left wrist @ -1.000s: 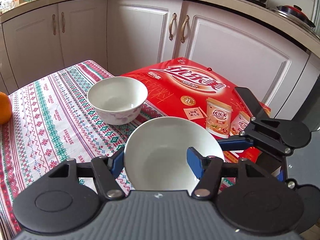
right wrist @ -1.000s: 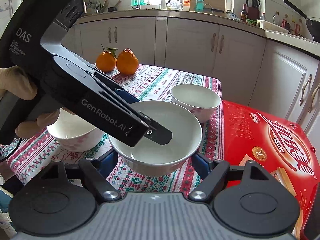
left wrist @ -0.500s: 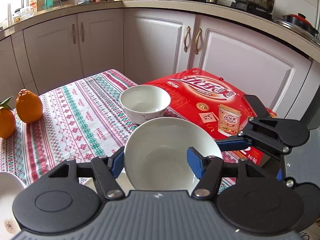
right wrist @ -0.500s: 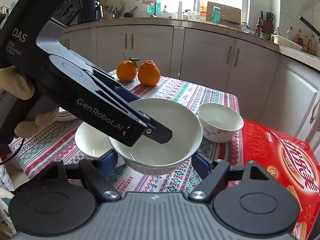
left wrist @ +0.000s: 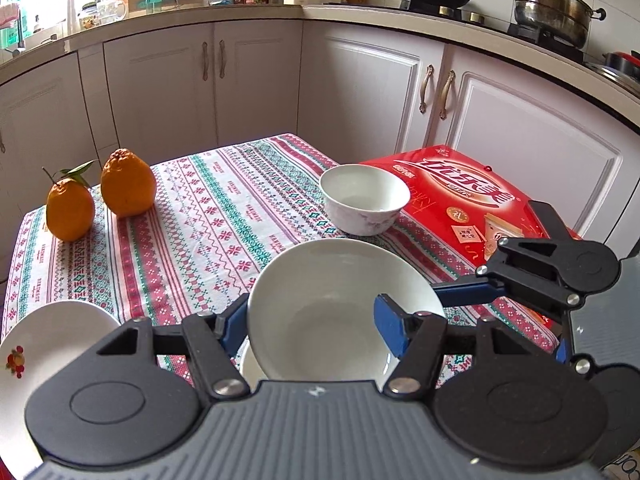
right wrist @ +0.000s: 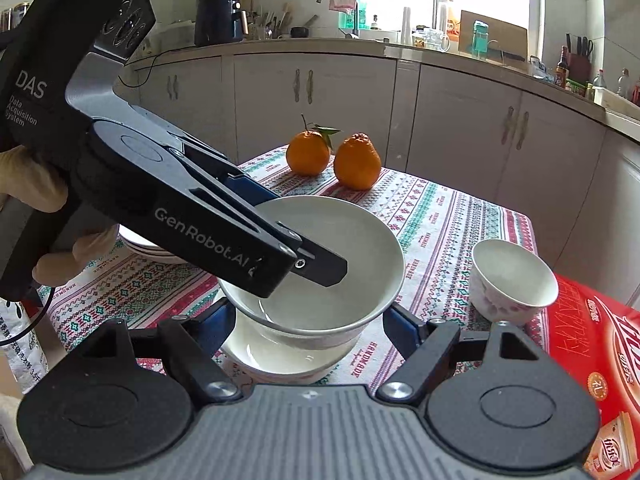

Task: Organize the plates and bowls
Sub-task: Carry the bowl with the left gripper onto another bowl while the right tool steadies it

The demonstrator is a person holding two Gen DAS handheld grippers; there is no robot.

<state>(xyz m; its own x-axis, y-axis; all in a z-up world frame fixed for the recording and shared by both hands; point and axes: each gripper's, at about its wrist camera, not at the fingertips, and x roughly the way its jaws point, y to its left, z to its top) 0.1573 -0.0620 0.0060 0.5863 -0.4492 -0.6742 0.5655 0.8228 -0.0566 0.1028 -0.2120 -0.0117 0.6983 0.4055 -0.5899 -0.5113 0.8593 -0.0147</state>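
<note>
A white bowl (left wrist: 320, 320) (right wrist: 340, 240) hangs tilted over the patterned tablecloth (left wrist: 208, 240), held by both grippers. My left gripper (left wrist: 312, 320) (right wrist: 288, 232) is shut on its rim, one finger inside the bowl and one outside. My right gripper (right wrist: 308, 320) clamps the bowl's lower body from both sides; one of its blue fingers (left wrist: 460, 294) shows in the left wrist view. Directly beneath sits a second white bowl (right wrist: 280, 354) (left wrist: 248, 364); I cannot tell whether they touch. A small flowered bowl (left wrist: 364, 198) (right wrist: 512, 284) stands at the table's right edge.
Two oranges (left wrist: 100, 200) (right wrist: 336, 156) sit at the far side. A stack of plates (right wrist: 148, 248) lies on the left, one flowered plate (left wrist: 52, 344) showing. A red gift box (left wrist: 472, 200) (right wrist: 592, 352) abuts the table on the right. A gloved hand (right wrist: 36, 184) holds the left gripper.
Both grippers have carried the bowl leftward from beside the red box to above the second bowl. The oranges and plates have come into view; the small bowl now lies further right.
</note>
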